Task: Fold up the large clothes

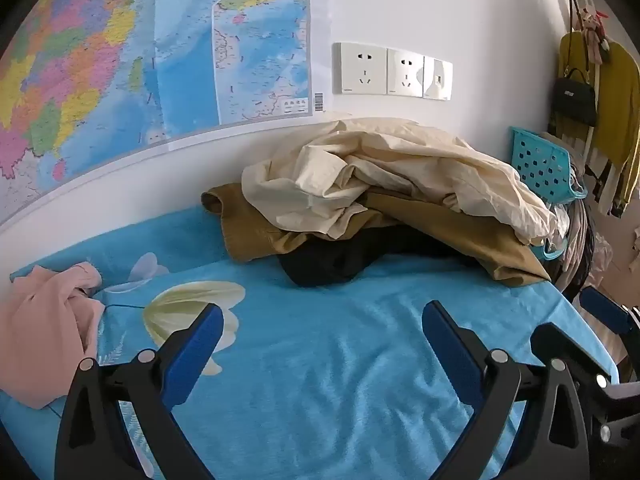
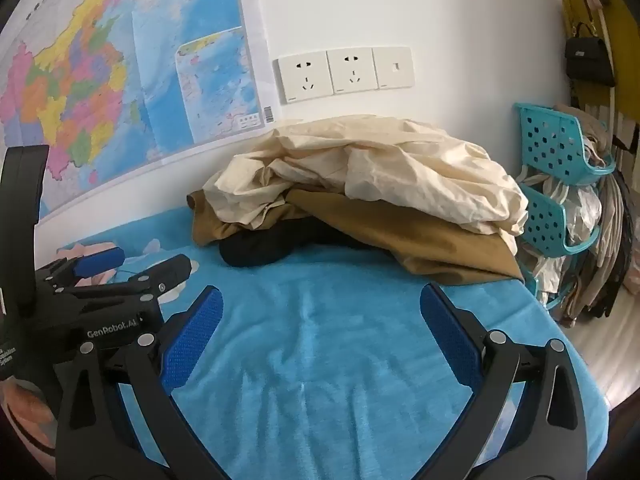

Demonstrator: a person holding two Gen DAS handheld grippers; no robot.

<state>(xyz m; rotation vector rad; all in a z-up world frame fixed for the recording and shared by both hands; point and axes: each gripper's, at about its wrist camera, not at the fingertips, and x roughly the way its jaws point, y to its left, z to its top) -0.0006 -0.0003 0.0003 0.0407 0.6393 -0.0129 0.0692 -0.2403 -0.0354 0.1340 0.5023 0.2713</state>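
Observation:
A heap of clothes lies against the wall at the far side of the blue bed sheet [image 1: 320, 360] [image 2: 320, 360]: a cream garment [image 1: 392, 172] [image 2: 384, 168] on top, an ochre-brown one [image 1: 460, 236] [image 2: 420, 236] under it, and a black one [image 1: 324, 260] [image 2: 260, 248] at the bottom front. A pink garment [image 1: 44, 328] lies at the left edge. My left gripper [image 1: 322, 320] hovers open over the bare sheet, short of the heap. My right gripper [image 2: 320, 304] is open too, nothing between its blue pads. The left gripper [image 2: 116, 272] shows at the left of the right wrist view.
A large map [image 1: 140, 60] [image 2: 120, 80] hangs on the white wall beside wall sockets [image 1: 392, 72] [image 2: 344, 72]. Teal perforated baskets [image 1: 548, 168] [image 2: 560, 148] with cloth stand past the bed's right edge. Yellow clothes and a black bag [image 1: 576, 96] [image 2: 588, 60] hang at far right.

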